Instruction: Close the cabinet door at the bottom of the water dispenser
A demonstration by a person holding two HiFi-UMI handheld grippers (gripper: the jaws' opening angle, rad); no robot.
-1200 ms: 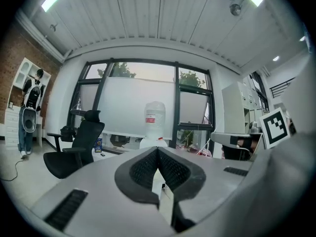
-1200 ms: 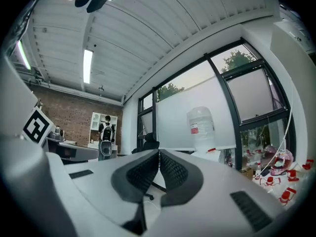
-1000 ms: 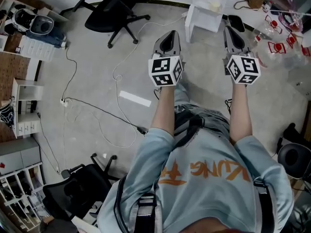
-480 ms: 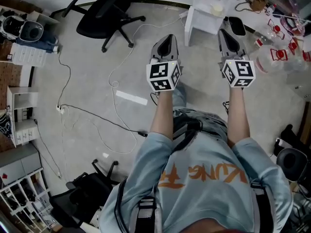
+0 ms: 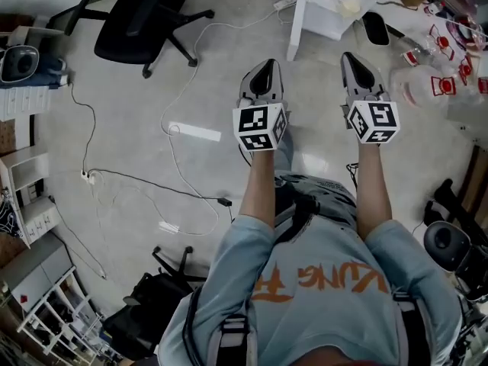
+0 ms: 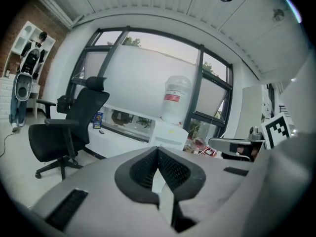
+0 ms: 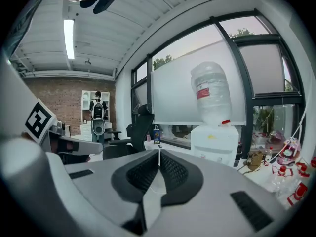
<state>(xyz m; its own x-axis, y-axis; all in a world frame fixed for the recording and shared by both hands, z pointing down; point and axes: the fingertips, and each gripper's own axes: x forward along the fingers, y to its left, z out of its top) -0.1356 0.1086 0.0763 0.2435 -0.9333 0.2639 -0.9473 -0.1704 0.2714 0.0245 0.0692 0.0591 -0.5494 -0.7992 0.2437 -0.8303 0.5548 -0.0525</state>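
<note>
We held the grey left gripper and the grey right gripper side by side in front of us, both pointing ahead towards the far wall, each with its black-and-white marker cube near the wrist. In the left gripper view the two black ribbed pads met at their tips with nothing between them. In the right gripper view the jaws were likewise pressed together and empty.

The white box-shaped plastic water dispenser stood on the grey concrete floor ahead of us, between the lines of the two grippers and well apart from both. It carried a clear upturned water bottle with a red label on top. In the head view its white flat cabinet door stood swung out from the left side of the base, edge towards us. Our own gripper bodies hid the lower cabinet in both gripper views.

A black wheeled office chair stood to the left of the dispenser, and thin white and black cables trailed over the floor on our left.
</note>
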